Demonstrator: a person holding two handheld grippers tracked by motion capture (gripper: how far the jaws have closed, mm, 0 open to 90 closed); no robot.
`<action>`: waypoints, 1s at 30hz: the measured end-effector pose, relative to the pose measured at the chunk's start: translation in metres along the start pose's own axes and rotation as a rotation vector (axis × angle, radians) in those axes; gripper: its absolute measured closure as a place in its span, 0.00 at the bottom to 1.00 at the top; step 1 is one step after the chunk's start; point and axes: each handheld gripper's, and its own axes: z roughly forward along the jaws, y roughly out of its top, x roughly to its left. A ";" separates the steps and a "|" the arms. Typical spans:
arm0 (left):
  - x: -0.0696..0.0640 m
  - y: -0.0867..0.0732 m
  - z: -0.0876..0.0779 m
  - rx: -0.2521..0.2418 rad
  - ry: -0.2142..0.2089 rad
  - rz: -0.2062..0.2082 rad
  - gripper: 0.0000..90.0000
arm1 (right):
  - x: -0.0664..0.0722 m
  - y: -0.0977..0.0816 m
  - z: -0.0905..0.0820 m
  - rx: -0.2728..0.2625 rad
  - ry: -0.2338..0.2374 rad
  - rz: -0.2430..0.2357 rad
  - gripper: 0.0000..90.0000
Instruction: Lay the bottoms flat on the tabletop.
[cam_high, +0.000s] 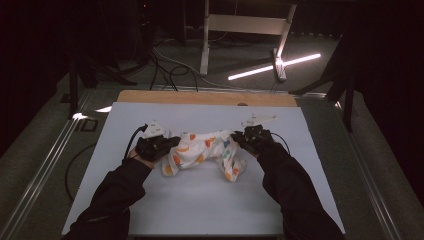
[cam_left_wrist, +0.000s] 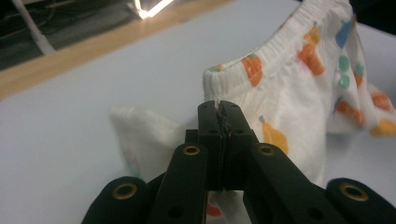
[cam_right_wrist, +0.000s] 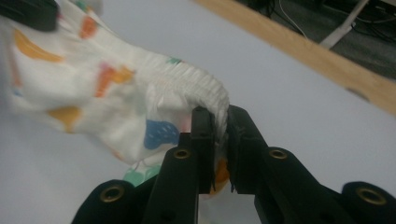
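A small pair of white pants (cam_high: 205, 150) printed with coloured fruit hangs stretched between my two grippers, just above the white table top (cam_high: 200, 205). My left gripper (cam_high: 172, 141) holds its left end. In the left gripper view the jaws (cam_left_wrist: 219, 109) are pressed together on a thin fold of cloth just below the elastic waistband (cam_left_wrist: 261, 60). My right gripper (cam_high: 237, 136) holds the right end. In the right gripper view the jaws (cam_right_wrist: 219, 116) pinch the gathered waistband (cam_right_wrist: 196, 79), and the pants (cam_right_wrist: 93, 93) trail off to the left. Both legs droop toward the table.
A wooden strip (cam_high: 205, 97) runs along the table's far edge. Beyond it on the floor are black cables (cam_high: 165, 70), a white desk frame (cam_high: 245, 25) and a bright light bar (cam_high: 275, 66). Metal rails (cam_high: 45, 160) flank the table.
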 end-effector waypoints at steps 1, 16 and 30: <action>0.002 0.003 0.005 0.005 0.009 0.002 0.99 | -0.006 0.008 0.006 0.006 -0.028 -0.014 0.92; 0.044 0.007 0.072 0.074 0.196 -0.060 0.57 | -0.053 0.017 0.073 0.068 -0.115 0.076 0.57; 0.039 0.003 0.061 0.098 0.083 -0.101 0.10 | -0.055 0.011 0.062 0.009 -0.011 0.125 0.16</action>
